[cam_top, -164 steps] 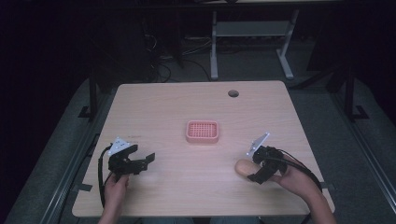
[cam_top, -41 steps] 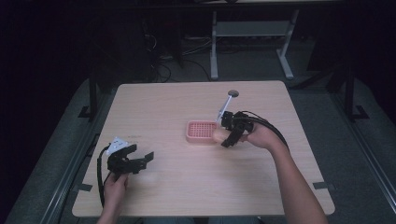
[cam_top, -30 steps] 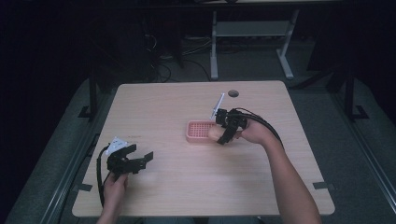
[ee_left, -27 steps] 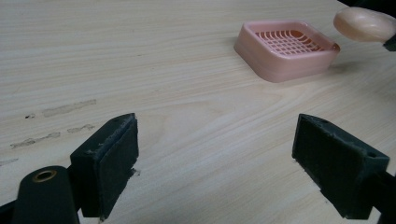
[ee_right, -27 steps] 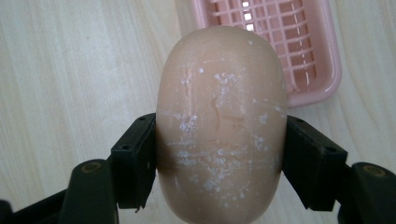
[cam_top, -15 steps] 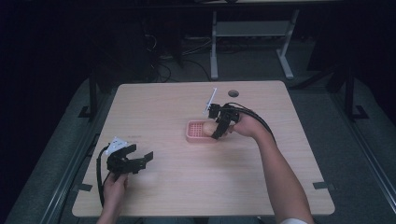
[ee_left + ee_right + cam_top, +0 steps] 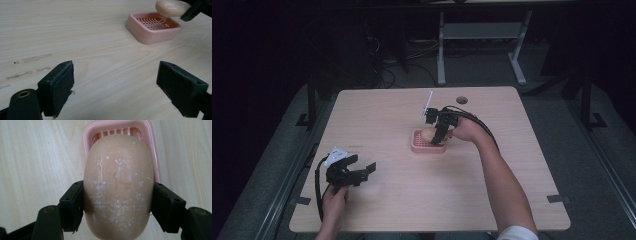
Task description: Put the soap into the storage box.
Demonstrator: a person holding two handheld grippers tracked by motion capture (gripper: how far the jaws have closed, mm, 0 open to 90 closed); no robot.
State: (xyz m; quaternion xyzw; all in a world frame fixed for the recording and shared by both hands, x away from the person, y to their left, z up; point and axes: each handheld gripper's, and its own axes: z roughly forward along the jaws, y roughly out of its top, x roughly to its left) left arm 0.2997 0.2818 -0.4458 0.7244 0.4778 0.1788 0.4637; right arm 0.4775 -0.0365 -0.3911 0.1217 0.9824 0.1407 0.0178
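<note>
A pink slotted soap dish (image 7: 428,142) sits near the middle of the wooden table (image 7: 387,210). My right gripper (image 7: 438,136) is shut on a tan oval bar of soap (image 7: 117,185) and holds it just above the dish (image 7: 150,135), pointing down. In the left gripper view the soap (image 7: 170,7) hangs over the dish (image 7: 152,27) at the far right. My left gripper (image 7: 362,172) rests near the table's front left with its jaws wide apart and nothing between them (image 7: 115,85).
A round cable hole (image 7: 461,100) lies at the table's far edge. Faint scuff marks (image 7: 32,58) show on the wood near my left gripper. Beyond the table stand a white frame (image 7: 477,35) and cables on a dark floor.
My right gripper picked the soap up from the front right of the table and carried it left and forward, to just over the pink dish. The left gripper has stayed put.
</note>
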